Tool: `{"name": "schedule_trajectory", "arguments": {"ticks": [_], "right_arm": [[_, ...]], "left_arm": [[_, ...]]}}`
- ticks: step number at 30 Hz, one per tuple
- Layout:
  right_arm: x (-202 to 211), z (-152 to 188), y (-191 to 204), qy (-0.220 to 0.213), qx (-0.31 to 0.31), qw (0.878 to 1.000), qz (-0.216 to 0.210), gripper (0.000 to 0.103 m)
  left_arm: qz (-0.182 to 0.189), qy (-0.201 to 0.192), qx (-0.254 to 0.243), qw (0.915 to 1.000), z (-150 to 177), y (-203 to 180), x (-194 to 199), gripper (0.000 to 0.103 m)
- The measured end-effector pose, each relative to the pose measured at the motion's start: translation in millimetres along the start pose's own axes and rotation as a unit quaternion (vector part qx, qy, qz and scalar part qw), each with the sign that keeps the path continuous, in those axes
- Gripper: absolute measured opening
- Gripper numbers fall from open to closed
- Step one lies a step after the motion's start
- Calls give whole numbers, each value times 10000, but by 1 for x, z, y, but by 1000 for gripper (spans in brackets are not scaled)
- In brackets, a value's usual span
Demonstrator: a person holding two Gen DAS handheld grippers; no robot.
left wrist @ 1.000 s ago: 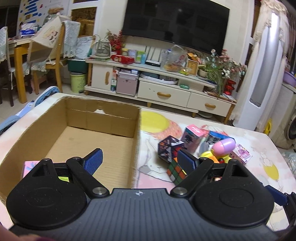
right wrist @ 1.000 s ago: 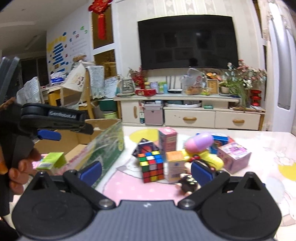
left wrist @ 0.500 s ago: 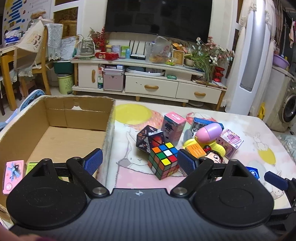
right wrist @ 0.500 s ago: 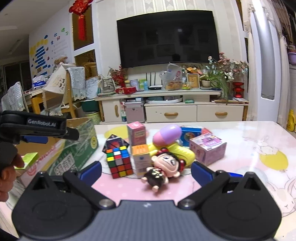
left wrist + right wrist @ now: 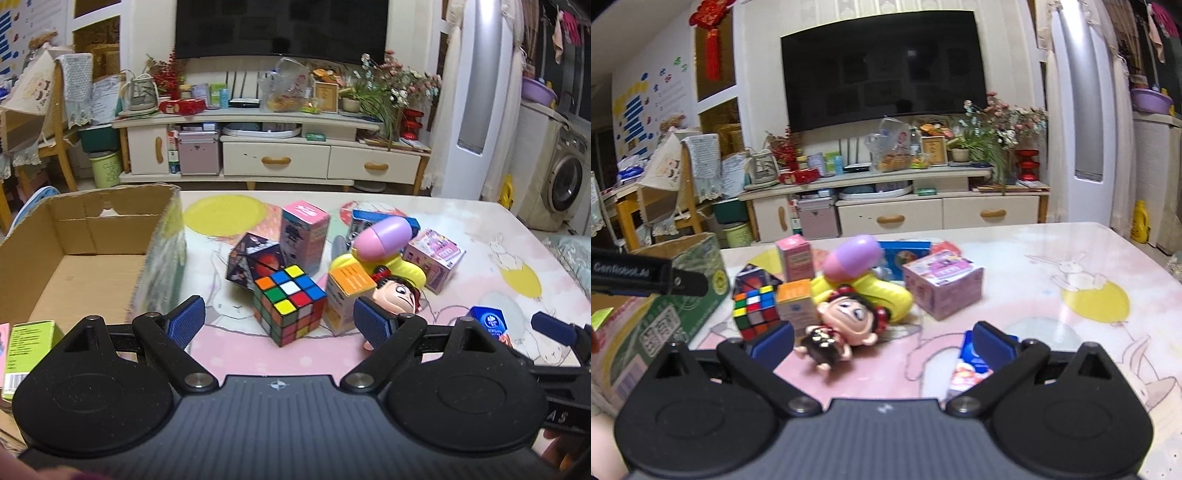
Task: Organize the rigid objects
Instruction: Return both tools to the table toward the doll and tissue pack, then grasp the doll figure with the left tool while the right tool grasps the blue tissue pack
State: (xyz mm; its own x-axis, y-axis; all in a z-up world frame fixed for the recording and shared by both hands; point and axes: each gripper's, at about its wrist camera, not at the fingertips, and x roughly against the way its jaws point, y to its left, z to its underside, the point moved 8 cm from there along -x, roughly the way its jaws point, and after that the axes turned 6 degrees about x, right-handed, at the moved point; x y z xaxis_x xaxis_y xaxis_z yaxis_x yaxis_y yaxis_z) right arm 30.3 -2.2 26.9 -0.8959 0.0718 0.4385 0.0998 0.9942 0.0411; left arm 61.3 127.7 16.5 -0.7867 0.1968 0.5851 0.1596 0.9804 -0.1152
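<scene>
My counter carries everything, with the open cardboard box at its left edge, where the toys are meant to end up; a green carton already lies flat on its floor.

Just right of the box is the pile, packed tight: a pink carton standing upright, a dark patterned cube leaning in front of it, a pink-and-purple capsule resting on a yellow toy, a pink printed box to the right, an orange-topped carton, a doll lying on its back, and the colour cube tilted on an edge.

My left tool is released and empty, the colour cube framed between its pads, not yet touched. My right tool is also spread wide and empty, the doll near its left pad and a small blue packet by its right one.

The risks, as I judge them: the colour cube touches the orange-topped carton, so closing on it could drag or topple that carton. Tilted as it is, the cube may twist out of a corner grip. With both tools working the same pile, they could knock into each other.
</scene>
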Motion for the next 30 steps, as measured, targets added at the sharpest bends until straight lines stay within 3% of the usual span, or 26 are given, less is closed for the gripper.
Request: {"name": "schedule_trajectory", "arguments": {"ticks": [8,18,30], "right_arm": [[-10,8,-29,127,-143,9996,222,102],[-43,32,-62,666,-425,9963,347,98],[-60,39,-72,1024,-461,9933,270,97]], "left_arm": [[144,116,-278,9994,12,-24,-8,103],[444,413,-744,9954,33,-64,-31,103],[456,824,-648,9934,42,-86,-86,103]]}}
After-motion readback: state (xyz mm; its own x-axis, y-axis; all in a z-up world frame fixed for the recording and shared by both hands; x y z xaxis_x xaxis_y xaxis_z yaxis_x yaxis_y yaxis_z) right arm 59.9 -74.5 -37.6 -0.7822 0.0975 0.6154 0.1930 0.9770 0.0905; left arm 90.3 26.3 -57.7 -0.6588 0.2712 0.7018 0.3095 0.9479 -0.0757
